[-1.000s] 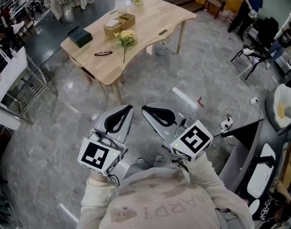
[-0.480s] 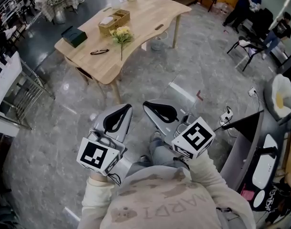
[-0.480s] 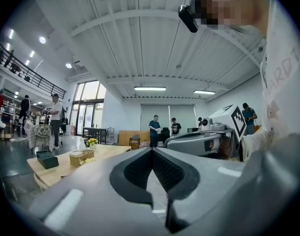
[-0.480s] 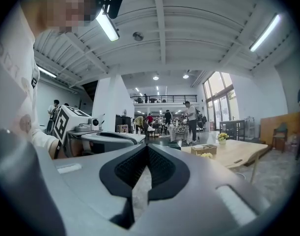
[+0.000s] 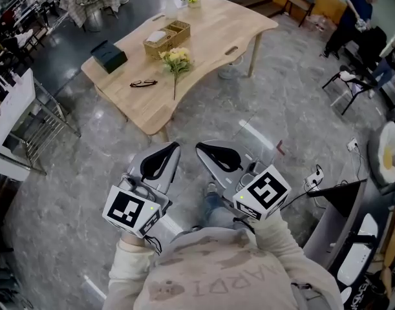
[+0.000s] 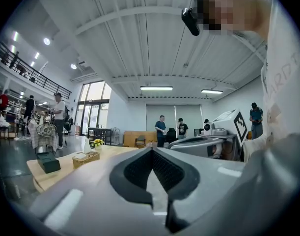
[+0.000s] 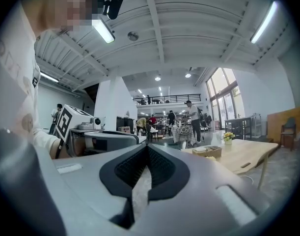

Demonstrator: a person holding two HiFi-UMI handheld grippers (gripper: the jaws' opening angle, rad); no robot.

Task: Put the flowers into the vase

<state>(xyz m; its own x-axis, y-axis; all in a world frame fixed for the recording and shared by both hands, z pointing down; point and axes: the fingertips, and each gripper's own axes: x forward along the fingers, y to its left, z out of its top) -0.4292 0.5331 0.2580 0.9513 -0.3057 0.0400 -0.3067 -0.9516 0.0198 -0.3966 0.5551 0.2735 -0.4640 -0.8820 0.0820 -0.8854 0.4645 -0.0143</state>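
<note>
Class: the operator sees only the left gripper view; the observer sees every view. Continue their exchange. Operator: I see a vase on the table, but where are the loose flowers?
Observer: The flowers lie on the table, stems toward its near edge.
Operator: Anything beside them?
Observer: Glasses, to their left in the head view.
Operator: Is the right gripper free?
Observer: Yes, its jaws are shut on nothing.

a: count on the one table (image 5: pixel 210 24)?
b: one bunch of flowers (image 5: pixel 176 58), one vase (image 5: pixel 194 2), one basket (image 5: pixel 167 34), one dark box (image 5: pixel 109 55), one pair of glasses (image 5: pixel 143 82)
a: grippers?
b: two, left gripper (image 5: pixel 173 147) and right gripper (image 5: pixel 200 148)
</note>
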